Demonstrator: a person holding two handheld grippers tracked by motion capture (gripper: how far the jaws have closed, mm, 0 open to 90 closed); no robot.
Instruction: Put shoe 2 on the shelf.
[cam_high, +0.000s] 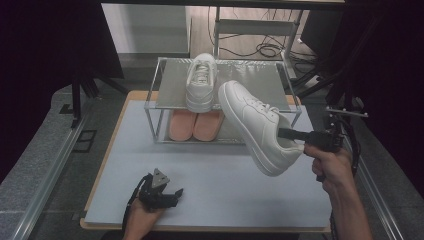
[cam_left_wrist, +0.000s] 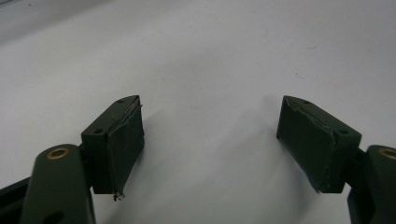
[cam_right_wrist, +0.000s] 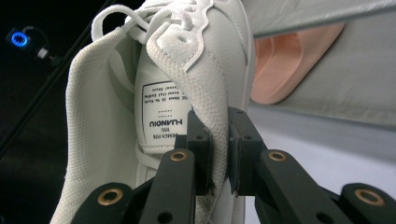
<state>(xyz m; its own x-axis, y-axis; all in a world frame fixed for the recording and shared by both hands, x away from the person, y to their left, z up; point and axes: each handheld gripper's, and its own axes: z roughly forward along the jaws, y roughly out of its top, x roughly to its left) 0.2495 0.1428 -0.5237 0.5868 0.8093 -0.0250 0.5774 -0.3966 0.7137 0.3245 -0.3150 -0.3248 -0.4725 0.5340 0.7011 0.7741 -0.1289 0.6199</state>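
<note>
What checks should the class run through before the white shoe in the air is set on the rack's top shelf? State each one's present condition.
1. Right tool shut on the raised shoe at its heel collar: ok.
2. Raised shoe clear of the table: ok.
3. Free room on the top shelf beside the other white shoe: ok.
4. Raised shoe level for placing: not ok, it hangs tilted, toe up.
5. Left tool open and resting out of the way: ok.
6. Grip firm enough for the lift: cannot tell.

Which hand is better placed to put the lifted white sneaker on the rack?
Right. The right gripper already clamps the white leather sneaker beside the metal rack; the left gripper is open and low over the table.
</note>
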